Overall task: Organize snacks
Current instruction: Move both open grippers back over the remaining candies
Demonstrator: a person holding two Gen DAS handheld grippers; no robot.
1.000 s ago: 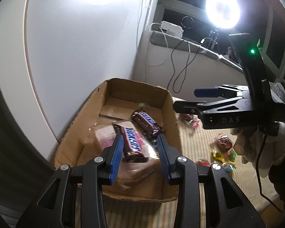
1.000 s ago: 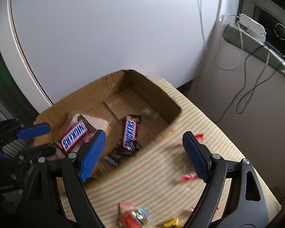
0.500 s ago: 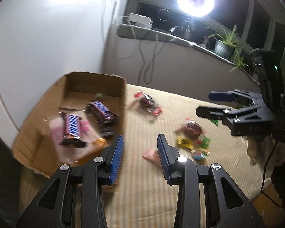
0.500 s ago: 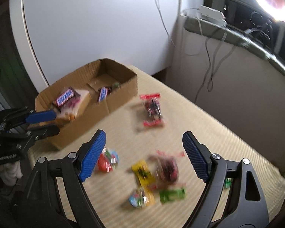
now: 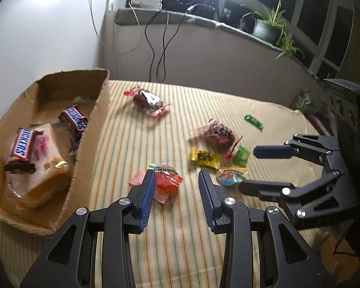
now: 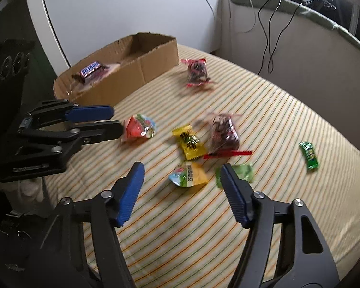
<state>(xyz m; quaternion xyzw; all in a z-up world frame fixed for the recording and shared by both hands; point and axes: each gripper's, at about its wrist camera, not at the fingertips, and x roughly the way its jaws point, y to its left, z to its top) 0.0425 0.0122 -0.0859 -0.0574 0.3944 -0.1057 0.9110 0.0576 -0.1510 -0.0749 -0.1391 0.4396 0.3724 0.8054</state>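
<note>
A cardboard box (image 5: 93, 124) at the left holds Snickers bars (image 5: 24, 144) and a wrapped cake; it also shows in the right wrist view (image 6: 141, 64). Loose snacks lie on the striped cloth. My left gripper (image 5: 176, 180) is open, its fingers either side of a red jelly cup (image 5: 166, 180), which also shows in the right wrist view (image 6: 139, 129). My right gripper (image 6: 181, 175) is open just above a yellow-blue jelly cup (image 6: 188, 174). A yellow packet (image 6: 188, 141) and a green packet (image 6: 244, 172) lie close by.
Two clear red-trimmed packets (image 5: 146, 99) (image 5: 218, 135) and a green candy bar (image 6: 308, 154) lie further out. The table (image 5: 180, 228) meets a white wall on the left. A ledge with cables and plants runs behind.
Both grippers have swung away from the box to the loose snacks. My left now straddles the red jelly cup. My right has dropped over the yellow-blue cup.
</note>
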